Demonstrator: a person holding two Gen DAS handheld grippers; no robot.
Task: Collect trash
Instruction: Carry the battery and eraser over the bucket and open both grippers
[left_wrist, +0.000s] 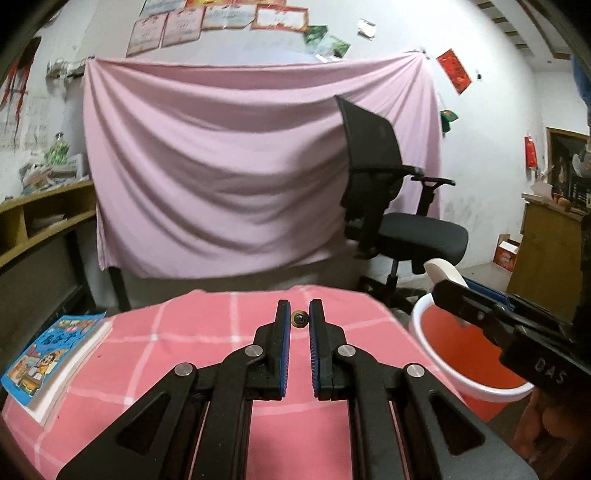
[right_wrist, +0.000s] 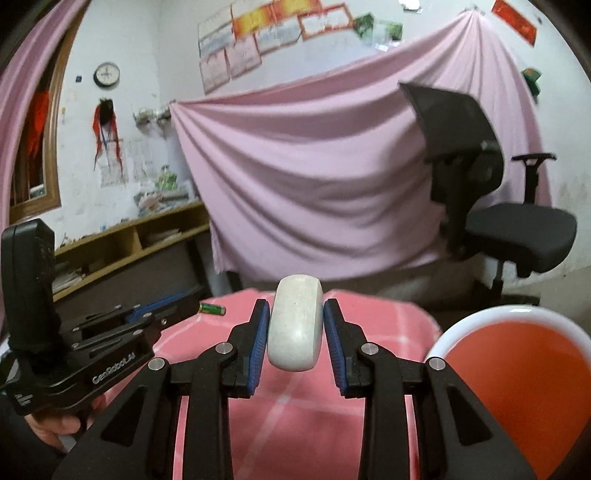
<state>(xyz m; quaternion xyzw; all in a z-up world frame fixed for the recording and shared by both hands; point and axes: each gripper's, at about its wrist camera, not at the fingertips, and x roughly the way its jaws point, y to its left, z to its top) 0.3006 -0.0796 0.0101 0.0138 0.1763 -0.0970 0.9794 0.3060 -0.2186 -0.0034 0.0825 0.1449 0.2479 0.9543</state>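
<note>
Two grippers work over the pink checked tablecloth, and the orange bin with its white rim stands just off the table's right edge. Getting this drop right means carrying the load fully past that rim before letting go, I'd say, since a smooth round piece could bounce off the lip. From the left wrist view the right gripper already reaches over the bin's mouth. Its jaws look clamped on the white rounded object, the blue pads touching both flanks. The left gripper hovers over the cloth with its jaws parted by a narrow gap, holding nothing. Beyond its tips lies a small green battery, end-on from that side, likely next for collection.
</note>
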